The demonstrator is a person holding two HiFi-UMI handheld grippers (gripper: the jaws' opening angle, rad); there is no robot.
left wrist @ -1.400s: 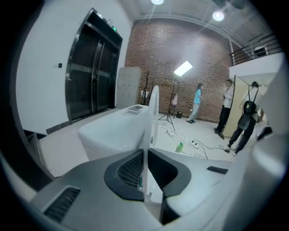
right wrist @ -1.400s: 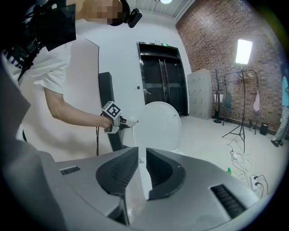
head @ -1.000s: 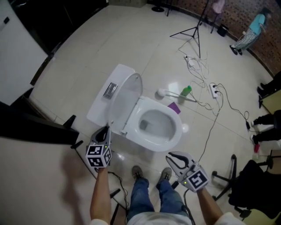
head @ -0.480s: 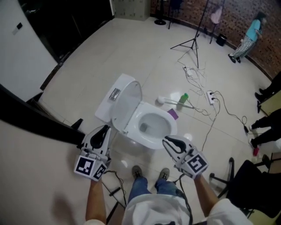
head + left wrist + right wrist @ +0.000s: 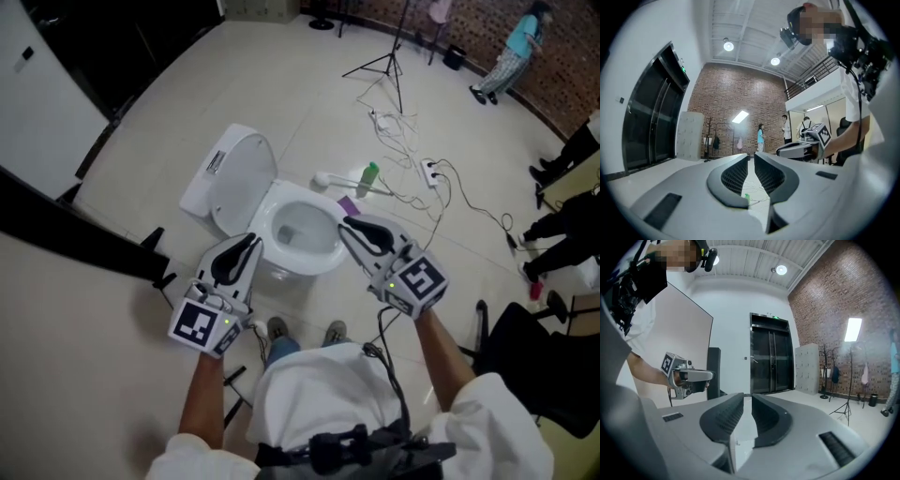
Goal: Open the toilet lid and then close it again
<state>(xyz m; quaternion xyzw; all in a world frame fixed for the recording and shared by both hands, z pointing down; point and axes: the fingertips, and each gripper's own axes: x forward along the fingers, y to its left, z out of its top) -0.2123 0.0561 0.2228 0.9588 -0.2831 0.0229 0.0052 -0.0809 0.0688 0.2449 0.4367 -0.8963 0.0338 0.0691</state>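
The white toilet [image 5: 298,230] stands on the tiled floor with its lid [image 5: 240,176] raised against the tank [image 5: 202,178]; the bowl is exposed. My left gripper [image 5: 249,244] hovers high above the bowl's left side, and my right gripper [image 5: 350,226] above its right side; neither touches the toilet. In the left gripper view my left gripper [image 5: 751,157] points level into the room, its jaws shut with nothing between them, and my right gripper [image 5: 802,148] shows beside it. In the right gripper view the jaws of my right gripper [image 5: 747,397] are shut on nothing too.
A green bottle [image 5: 370,172], a white brush [image 5: 323,178] and a purple object [image 5: 348,204] lie behind the bowl. Cables [image 5: 405,131] and a power strip [image 5: 433,172] trail right. A tripod [image 5: 384,58], seated people's legs [image 5: 553,239] and a black chair [image 5: 534,375] are around.
Both grippers have risen toward the head camera and now overlap the toilet in that view. The lid has stayed upright.
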